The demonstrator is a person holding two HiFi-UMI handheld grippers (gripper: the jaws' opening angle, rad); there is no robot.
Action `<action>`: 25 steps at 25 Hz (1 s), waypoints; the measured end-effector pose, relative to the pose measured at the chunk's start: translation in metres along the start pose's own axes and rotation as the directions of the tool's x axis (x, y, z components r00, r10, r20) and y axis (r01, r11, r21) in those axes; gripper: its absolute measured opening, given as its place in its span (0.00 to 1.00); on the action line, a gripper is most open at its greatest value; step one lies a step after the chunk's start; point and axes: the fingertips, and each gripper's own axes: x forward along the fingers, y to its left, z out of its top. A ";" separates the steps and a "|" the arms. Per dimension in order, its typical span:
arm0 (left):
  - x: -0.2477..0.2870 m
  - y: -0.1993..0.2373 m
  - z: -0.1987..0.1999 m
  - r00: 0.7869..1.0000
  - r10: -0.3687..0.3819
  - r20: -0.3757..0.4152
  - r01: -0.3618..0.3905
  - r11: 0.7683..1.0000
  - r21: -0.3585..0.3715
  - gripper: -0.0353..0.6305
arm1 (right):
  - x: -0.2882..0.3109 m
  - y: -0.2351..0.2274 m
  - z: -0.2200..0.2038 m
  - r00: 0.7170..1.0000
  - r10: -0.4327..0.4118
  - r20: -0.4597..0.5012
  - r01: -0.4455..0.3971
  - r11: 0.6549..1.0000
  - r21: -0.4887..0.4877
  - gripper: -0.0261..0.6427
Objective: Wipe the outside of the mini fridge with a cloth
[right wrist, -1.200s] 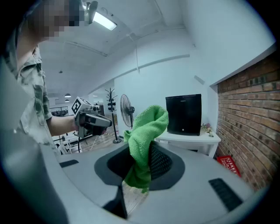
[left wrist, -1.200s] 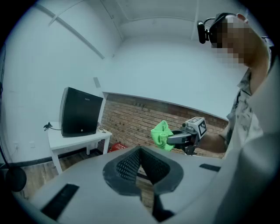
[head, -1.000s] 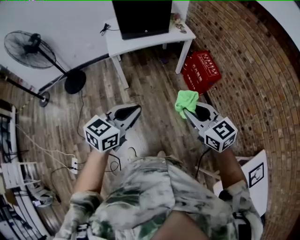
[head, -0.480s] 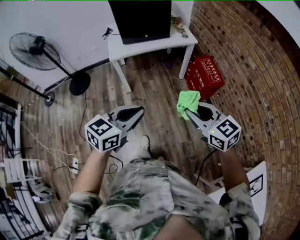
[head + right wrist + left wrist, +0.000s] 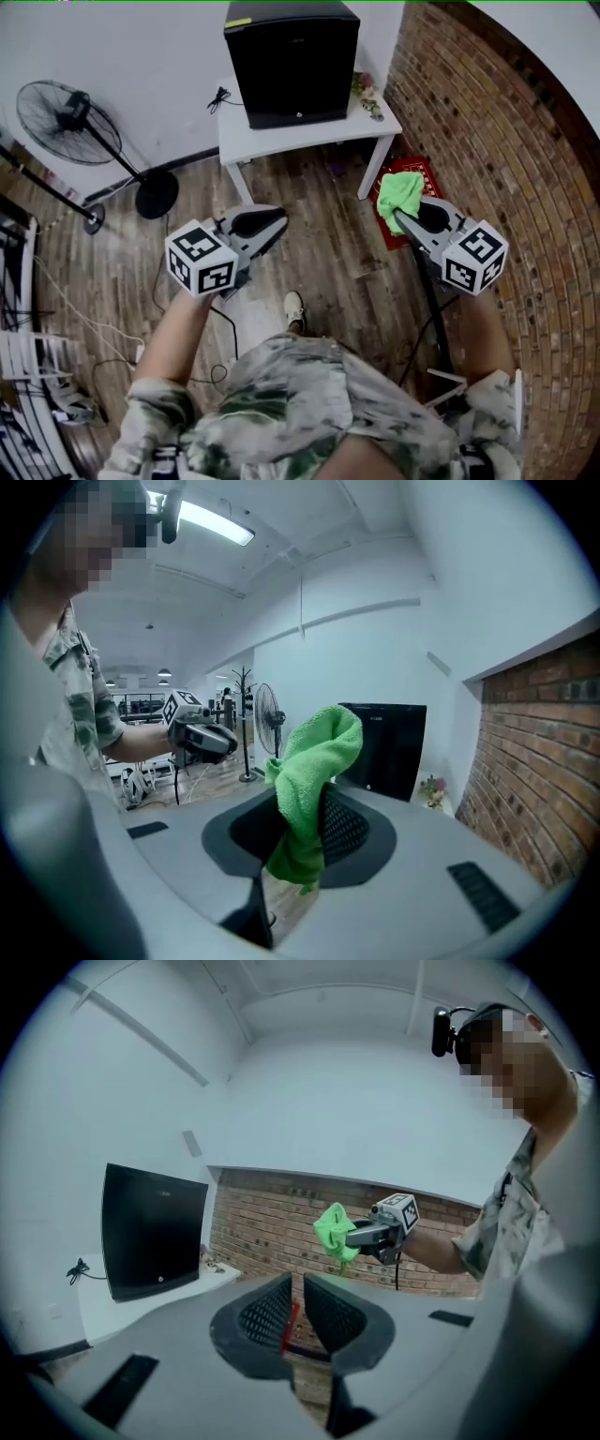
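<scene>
Right tool [image 5: 403, 219] clamped on cloth [image 5: 398, 191]; left tool [image 5: 277, 221] together, empty; open floor [image 5: 328, 248] before table [image 5: 281, 139] bearing mini fridge [image 5: 292, 61].

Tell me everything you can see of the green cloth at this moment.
The green cloth is bright lime, a soft, nubby fabric like microfibre, crumpled into a loose bunch. The right gripper is shut on its middle: one end billows above the jaws, the other hangs below them. It is in the air, well short of the black mini fridge, touching only the gripper.
</scene>
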 end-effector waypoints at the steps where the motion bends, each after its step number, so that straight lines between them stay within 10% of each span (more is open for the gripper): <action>1: 0.005 0.011 0.008 1.000 -0.012 0.004 0.012 1.000 0.001 0.10 | 0.008 -0.013 0.011 1.000 0.000 0.005 0.000 1.000 -0.002 0.19; 5: 0.023 0.058 0.036 0.998 -0.069 0.000 0.069 0.998 0.003 0.24 | 0.051 -0.062 0.059 1.000 -0.007 0.001 0.007 0.998 -0.065 0.19; 25: 0.127 0.213 0.143 0.981 -0.196 0.014 0.196 0.980 0.019 0.24 | 0.278 -0.239 0.256 0.974 0.193 -0.122 -0.222 0.926 -0.307 0.19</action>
